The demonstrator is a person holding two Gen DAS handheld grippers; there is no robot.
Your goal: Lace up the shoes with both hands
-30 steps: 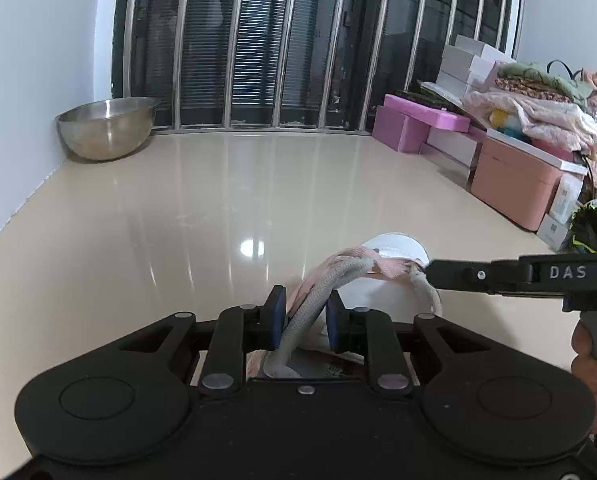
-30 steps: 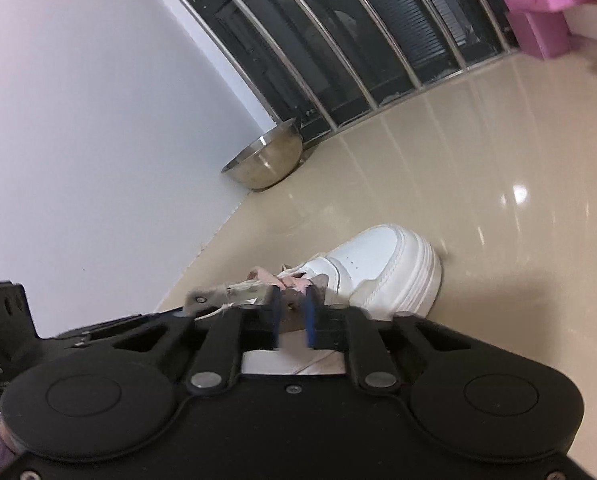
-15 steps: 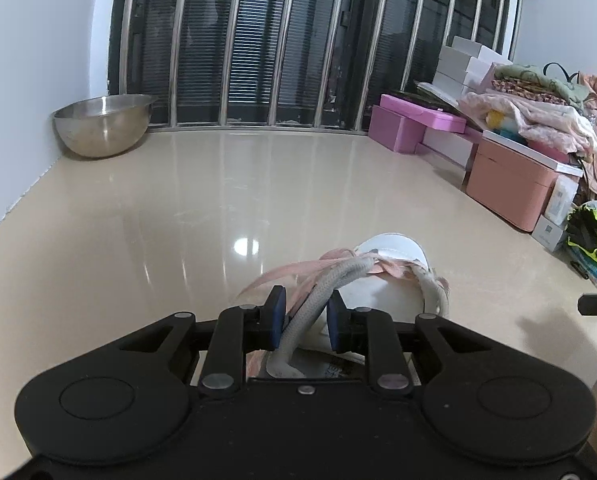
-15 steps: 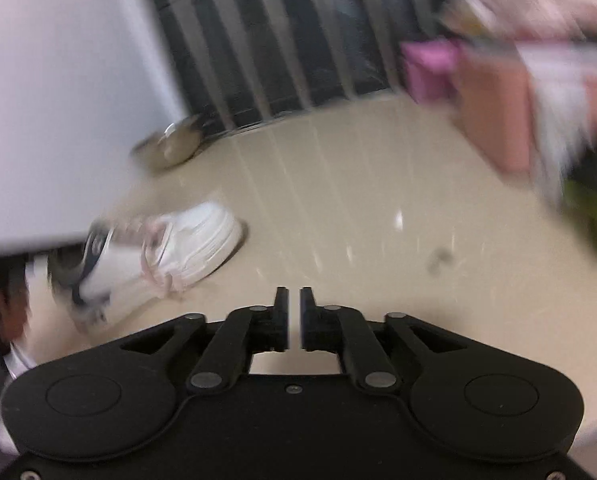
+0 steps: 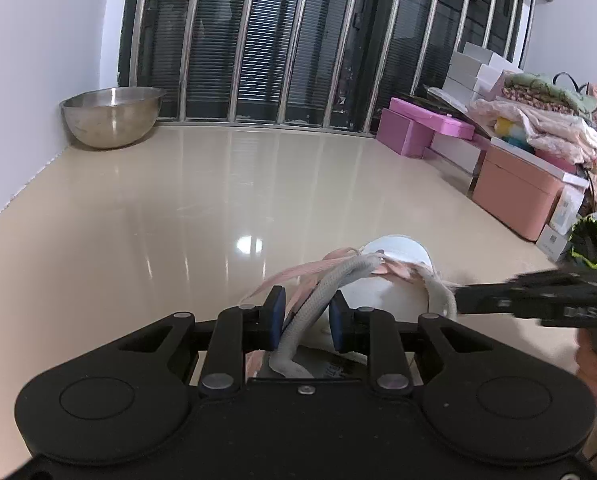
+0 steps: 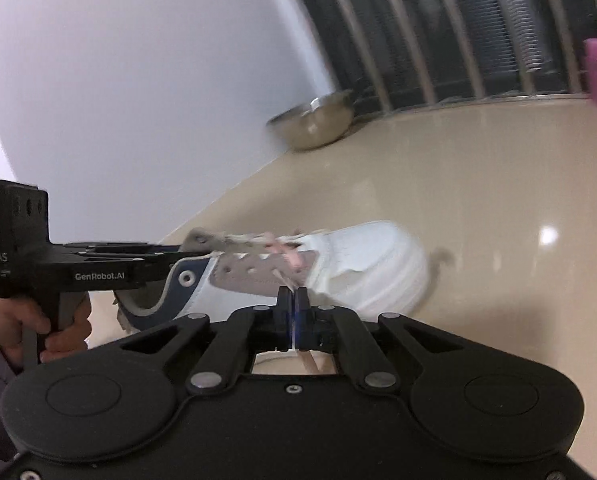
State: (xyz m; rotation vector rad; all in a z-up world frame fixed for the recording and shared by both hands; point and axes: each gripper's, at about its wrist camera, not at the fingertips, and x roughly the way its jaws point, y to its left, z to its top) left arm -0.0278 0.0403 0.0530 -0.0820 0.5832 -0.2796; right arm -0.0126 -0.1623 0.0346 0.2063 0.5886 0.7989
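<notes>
On a glossy beige floor (image 5: 178,208), a white sneaker (image 6: 362,264) with grey eyelet panels and a navy heel lies on its sole, toe toward the barred window, its pink lace (image 6: 286,254) crossing the eyelets in a loose tangle over the tongue. A thicker grey cord (image 5: 318,304) rises from the shoe's opening and runs between the blue pads of the left gripper (image 5: 305,322); the pads stand apart on either side of it, so the claw is spread and frames the cord rather than pinching it, just as it did a second ago. The change is on the other side. Half a second ago the right gripper (image 6: 293,312) had swung wide of the shoe, its view blurred and its fingers nipped on nothing that could be made out. Now it is back at the sneaker's side, fingers clenched, with a thin pale strand running through the slit between them toward the pink lacing; it appears to be grasping a lace end, though blur keeps that from being certain. For the task, this reads as a lace end being drawn out sideways to take up slack while the left claw steadies the upper. A steel bowl (image 5: 110,118) sits by the wall, pink boxes (image 5: 414,136) beyond.
</notes>
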